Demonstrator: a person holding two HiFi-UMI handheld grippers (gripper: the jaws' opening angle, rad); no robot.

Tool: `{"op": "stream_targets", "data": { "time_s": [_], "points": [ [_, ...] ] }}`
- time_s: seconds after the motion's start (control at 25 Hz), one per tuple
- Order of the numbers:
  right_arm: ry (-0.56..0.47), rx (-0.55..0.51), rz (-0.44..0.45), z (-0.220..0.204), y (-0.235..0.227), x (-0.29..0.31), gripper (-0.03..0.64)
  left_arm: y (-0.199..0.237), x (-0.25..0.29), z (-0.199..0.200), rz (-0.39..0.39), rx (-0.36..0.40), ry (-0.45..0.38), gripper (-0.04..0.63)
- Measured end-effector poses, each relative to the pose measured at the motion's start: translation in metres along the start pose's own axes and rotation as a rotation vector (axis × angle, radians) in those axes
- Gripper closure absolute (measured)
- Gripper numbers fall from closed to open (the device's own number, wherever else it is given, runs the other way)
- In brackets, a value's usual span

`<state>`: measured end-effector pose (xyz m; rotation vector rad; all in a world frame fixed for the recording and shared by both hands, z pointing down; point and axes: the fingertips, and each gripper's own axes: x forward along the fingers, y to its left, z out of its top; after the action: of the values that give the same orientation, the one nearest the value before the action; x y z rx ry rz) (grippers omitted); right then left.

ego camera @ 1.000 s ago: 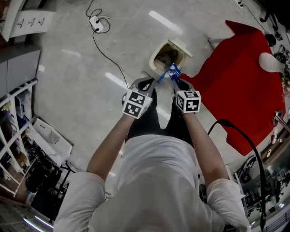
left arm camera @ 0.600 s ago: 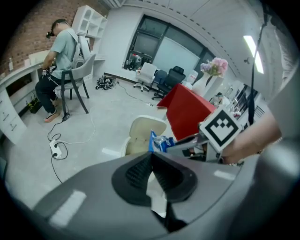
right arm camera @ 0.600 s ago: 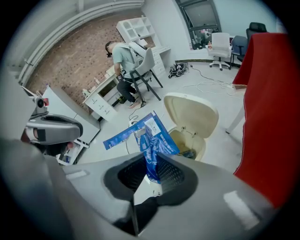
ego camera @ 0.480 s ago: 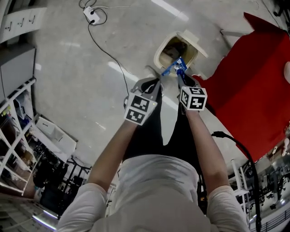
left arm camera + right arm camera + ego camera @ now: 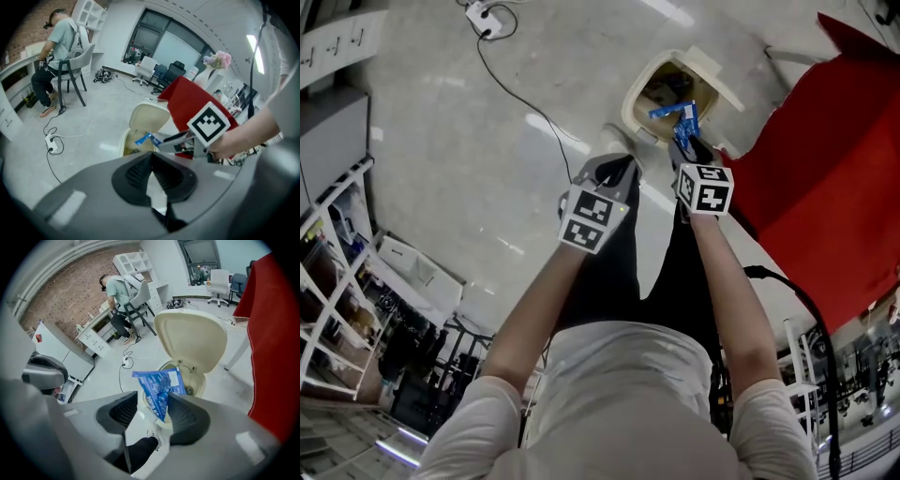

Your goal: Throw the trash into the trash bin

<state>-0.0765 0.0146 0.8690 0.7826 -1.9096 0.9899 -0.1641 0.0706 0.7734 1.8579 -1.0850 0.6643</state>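
Trash (image 5: 159,383): one blue printed wrapper, standing upright between the jaws of the right gripper (image 5: 153,404). Those jaws are spread and have just been opening. The wrapper sits close against one pad, with a clear gap to the other. Neither pad clamps it.

Bin (image 5: 633,101): cream, standing on the floor (image 5: 469,169), with its lid (image 5: 190,338) swung up and back and its mouth exposed. From overhead the trash shows against the open mouth, right at the tips of the right gripper. Something lies inside the bin, but I cannot identify it.

Left gripper (image 5: 150,165): pads pressed together at the tips, with nothing between them. It is held just beside the right gripper, on the operator's side of the bin, apart from the trash.

Operator: white shirt, dark trousers, both arms stretched forward and down over the legs.

Surroundings: a red cloth (image 5: 825,159) hangs just beside the bin, on the right gripper's side. The floor is pale and glossy. A power strip (image 5: 480,14) lies on it, with a cable trailing across. A second person (image 5: 58,37) sits on a chair at a desk, well apart from the bin.
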Motion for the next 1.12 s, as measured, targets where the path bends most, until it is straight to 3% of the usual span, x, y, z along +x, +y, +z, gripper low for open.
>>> {"op": "stream_targets", "data": {
  "time_s": [0.08, 0.6, 0.92, 1.12],
  "points": [
    [-0.004, -0.002, 0.006, 0.002, 0.002, -0.005, 0.377, -0.002, -0.005, 0.002, 0.003, -0.002, -0.004, 0.591],
    [-0.055, -0.064, 0.037, 0.026, 0.023, -0.076, 0.374, -0.035, -0.054, 0.025, 0.038, 0.013, -0.039, 0.591],
    [-0.090, -0.161, 0.055, 0.043, 0.051, -0.172, 0.527, -0.081, -0.111, 0.047, 0.040, 0.044, -0.059, 0.591],
    [-0.134, -0.215, 0.083, 0.046, 0.060, -0.223, 0.535, -0.109, -0.135, 0.062, 0.044, 0.067, -0.087, 0.591]
  ]
}}
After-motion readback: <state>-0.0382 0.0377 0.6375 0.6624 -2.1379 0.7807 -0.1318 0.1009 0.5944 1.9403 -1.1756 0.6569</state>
